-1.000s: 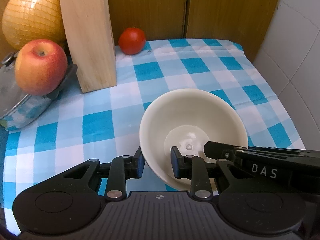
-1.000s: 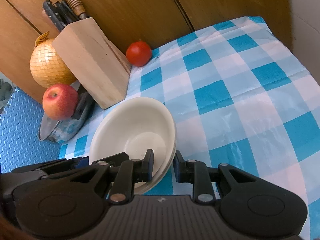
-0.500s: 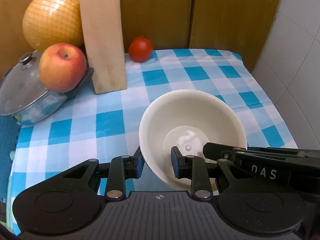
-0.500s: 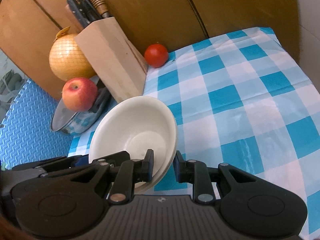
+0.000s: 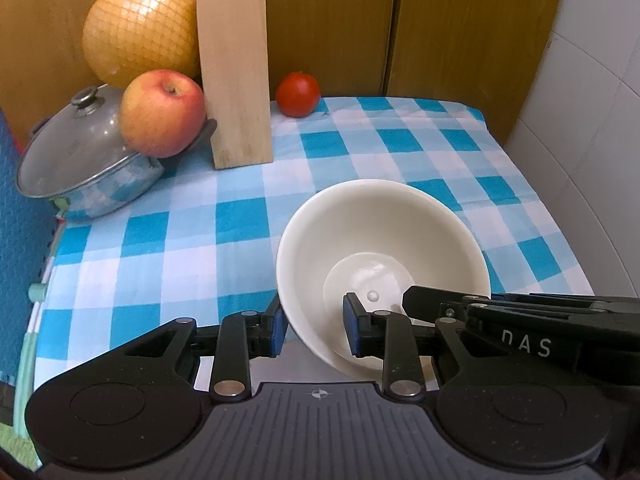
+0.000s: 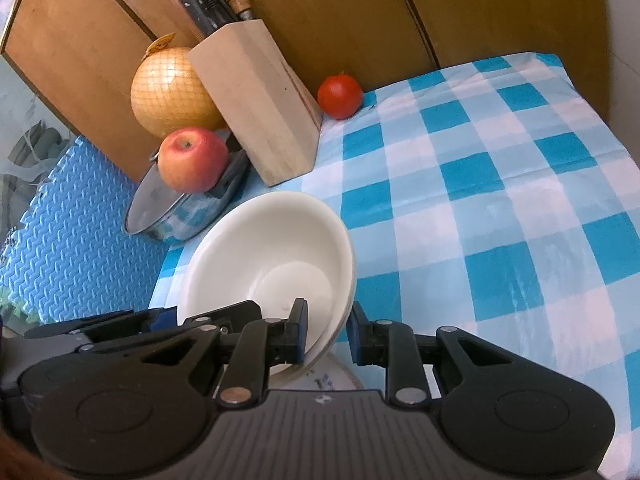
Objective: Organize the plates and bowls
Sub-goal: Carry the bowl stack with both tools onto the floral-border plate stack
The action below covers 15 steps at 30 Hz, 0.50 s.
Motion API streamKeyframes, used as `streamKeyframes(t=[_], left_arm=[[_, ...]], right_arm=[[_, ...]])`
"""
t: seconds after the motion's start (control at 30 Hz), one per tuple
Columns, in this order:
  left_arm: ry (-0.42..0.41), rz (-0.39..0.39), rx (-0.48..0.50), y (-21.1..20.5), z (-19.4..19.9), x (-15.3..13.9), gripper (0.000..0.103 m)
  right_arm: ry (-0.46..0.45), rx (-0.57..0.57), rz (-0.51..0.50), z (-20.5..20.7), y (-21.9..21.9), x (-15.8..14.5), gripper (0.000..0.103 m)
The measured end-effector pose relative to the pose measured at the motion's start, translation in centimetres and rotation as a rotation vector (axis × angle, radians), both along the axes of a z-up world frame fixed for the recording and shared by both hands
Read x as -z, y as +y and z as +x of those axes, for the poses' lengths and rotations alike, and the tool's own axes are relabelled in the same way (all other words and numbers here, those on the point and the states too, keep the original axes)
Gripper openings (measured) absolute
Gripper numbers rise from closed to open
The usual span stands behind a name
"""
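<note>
At the left gripper [image 5: 314, 326]: jaws part-closed across the near-left rim of the bowl [image 5: 380, 240]; one blue pad sits outside the wall, the other inside the bowl. Pads appear to touch the wall on both sides; the bowl is gripped.
Left gripper pose: points forward and slightly down over the cloth, level from side to side.
Right gripper [image 6: 326, 330]: jaws part-closed across the opposite rim of the same bowl [image 6: 272, 248]; the left pad lies inside the bowl, the right pad outside. A narrow gap shows between the outer pad and the wall, so firm contact on that side cannot be confirmed.
Right gripper pose: points forward and down, rolled so the scene tilts; its black frame crosses the lower right of the left wrist view.
Bowl: cream-white, empty, tilted, carried between both grippers above the near part of the tablecloth [image 5: 360, 148]. A double edge at the rim in the right wrist view may be a second nested bowl; this cannot be confirmed.
Below bowl: part of a pale patterned dish [image 6: 340, 376] shows under the right gripper.
Left of bowl: lidded pot [image 5: 76, 160] with an apple [image 5: 162, 118] resting on the lid.
Behind pot: netted pomelo [image 5: 140, 26].
Centre back: wooden knife block [image 5: 238, 76], upright, holding knives.
Beside block: tomato [image 5: 298, 94], on the cloth against the wooden cabinet.
</note>
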<state>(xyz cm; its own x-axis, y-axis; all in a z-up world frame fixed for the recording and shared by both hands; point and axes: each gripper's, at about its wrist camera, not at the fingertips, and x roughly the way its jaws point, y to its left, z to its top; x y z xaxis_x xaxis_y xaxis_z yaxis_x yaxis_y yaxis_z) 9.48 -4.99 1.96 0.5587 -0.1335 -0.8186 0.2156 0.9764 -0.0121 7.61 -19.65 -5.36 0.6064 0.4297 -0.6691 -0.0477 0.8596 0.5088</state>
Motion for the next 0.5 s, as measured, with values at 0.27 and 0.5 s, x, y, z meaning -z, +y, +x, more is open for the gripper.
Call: streamKeyframes(t=[0.27,0.5], left_arm=[[0.009,0.000,-0.002,0.7,-1.5,0.2,0.037],[0.036,-0.005,-0.002,1.4,-2.9,0.7,0.037]], right_arm=[[0.008,-0.021,-0.002,-1.2,0.6,0.2,0.023],[0.026,-0.046,-0.018,-2.6,1.4,0.7,0.023]])
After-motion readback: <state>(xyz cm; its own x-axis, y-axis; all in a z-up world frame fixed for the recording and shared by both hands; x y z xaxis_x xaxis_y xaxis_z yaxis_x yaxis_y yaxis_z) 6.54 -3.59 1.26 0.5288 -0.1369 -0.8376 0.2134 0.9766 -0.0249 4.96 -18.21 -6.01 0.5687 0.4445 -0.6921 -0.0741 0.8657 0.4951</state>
